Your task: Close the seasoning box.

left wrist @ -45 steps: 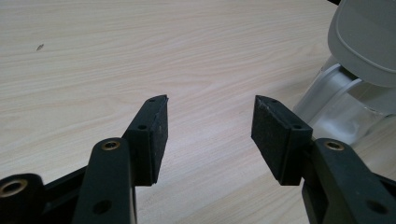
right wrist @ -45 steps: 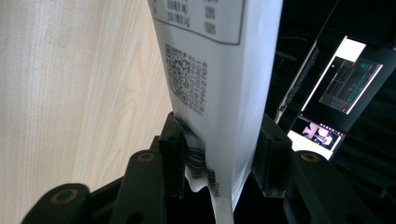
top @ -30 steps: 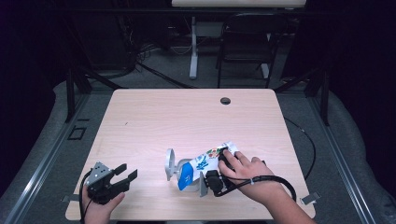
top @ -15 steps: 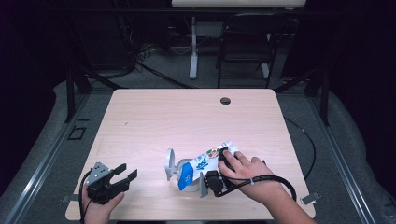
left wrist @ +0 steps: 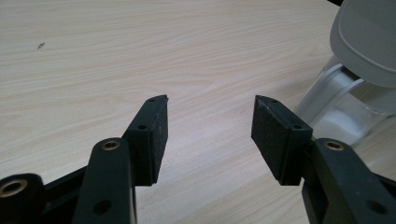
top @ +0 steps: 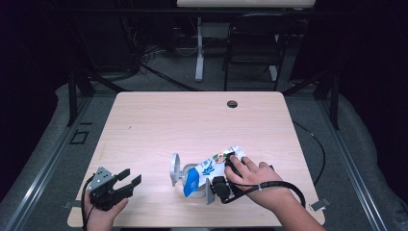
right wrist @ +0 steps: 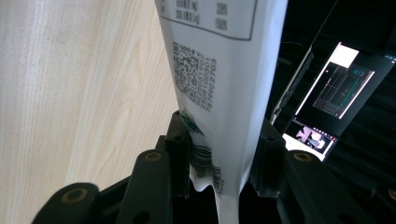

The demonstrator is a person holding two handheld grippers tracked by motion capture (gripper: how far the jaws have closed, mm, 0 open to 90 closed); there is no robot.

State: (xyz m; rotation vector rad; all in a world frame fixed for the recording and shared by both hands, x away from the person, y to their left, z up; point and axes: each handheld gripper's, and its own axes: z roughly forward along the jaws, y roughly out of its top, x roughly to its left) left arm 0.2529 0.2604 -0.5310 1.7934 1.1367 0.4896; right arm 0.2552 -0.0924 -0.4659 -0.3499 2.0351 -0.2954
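Two grippers are out on the pale wooden table (top: 159, 125), one in each of the person's hands, and they sit well apart. Over at the near left corner the left gripper (top: 126, 181) rests low by the table's edge, its jaws spread wide with nothing but bare wood between them; in the left gripper view the two black pads (left wrist: 154, 135) stand clearly apart, and a grey plastic stand (left wrist: 355, 60) rises off to the right of them. Near the front middle of the table, the right hand (top: 252, 175) holds the right gripper (top: 219, 185) against a white snack bag (top: 211, 168) printed in blue, with some colour at its far end. That bag lies tilted across the grey stand (top: 175, 169), its blue end nearer the person and its other end pointing away to the right. In the right gripper view the bag (right wrist: 224, 84) runs up between the jaws, showing a QR code and a barcode, and both pads sit against its sides, so it is pinched; the jaws have just been closing in on it. Beyond the bag in that view, a lit screen (right wrist: 336, 93) glows in the dark.
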